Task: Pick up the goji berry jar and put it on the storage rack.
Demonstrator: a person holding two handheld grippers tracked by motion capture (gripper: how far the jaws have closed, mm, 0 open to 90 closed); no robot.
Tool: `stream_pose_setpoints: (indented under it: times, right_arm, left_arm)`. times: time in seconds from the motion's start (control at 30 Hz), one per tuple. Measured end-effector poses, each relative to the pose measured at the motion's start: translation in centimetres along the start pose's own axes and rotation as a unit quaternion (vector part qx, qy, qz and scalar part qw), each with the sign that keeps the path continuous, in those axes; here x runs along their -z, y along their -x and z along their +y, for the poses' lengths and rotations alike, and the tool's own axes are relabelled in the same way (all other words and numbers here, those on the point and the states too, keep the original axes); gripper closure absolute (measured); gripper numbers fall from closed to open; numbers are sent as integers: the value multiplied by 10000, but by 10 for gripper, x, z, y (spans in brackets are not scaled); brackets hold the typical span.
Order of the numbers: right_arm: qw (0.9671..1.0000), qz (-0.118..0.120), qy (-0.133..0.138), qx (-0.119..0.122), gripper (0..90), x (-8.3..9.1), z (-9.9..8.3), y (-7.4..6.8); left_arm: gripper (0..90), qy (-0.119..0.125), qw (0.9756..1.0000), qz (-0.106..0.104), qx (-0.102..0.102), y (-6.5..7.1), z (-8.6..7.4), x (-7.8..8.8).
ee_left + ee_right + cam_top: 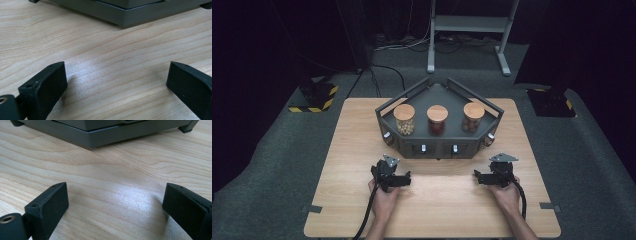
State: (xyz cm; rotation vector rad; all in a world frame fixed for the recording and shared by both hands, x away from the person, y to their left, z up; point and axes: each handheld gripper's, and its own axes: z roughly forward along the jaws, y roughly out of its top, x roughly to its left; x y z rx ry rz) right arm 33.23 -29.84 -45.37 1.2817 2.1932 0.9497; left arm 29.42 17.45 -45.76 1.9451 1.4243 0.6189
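Both grippers down on wooden table [342, 165], near edge, well apart. Left gripper [116, 80] in front of grey rack [439, 146], jaws spread wide, nothing btwn them, just bare wood. Right gripper [115, 202] likewise: jaws wide apart, nothing held, rack base [110, 133] ahead. Rack at table's far half w/ three cork-lidded jars in a row: left jar [404, 119] w/ pale round bits, middle jar [437, 120] reddish, right jar [473, 117] brown contents. Neither gripper touching rack or jars

Pale wood-grain table [105, 75] with soft sheen – matt grey rack [439, 145] (wooden-lidded glass jars [437, 120]), matt black jaws.
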Motion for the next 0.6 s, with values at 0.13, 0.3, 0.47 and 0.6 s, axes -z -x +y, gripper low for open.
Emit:
stream_pose_setpoints:
  times: [0.13, 0.3, 0.47, 0.6]
  right_arm:
    - [10000, 22, -1, 0, 58, 0, 0, 1]
    - [10000, 47, -9, 20, 52, -1, 1, 2]
    - [10000, 59, -13, 34, 50, -1, 1, 3]
    - [10000, 62, -13, 36, 50, -1, 1, 3]
  left_arm:
    - [36, 16, 10000, -26, -23, -1, -1, 0]
    - [35, 11, 10000, -25, -22, -1, -1, 0]
    - [31, 0, 10000, -8, -12, 0, 0, 0]
    - [30, -4, 10000, -5, -9, 0, 0, 0]
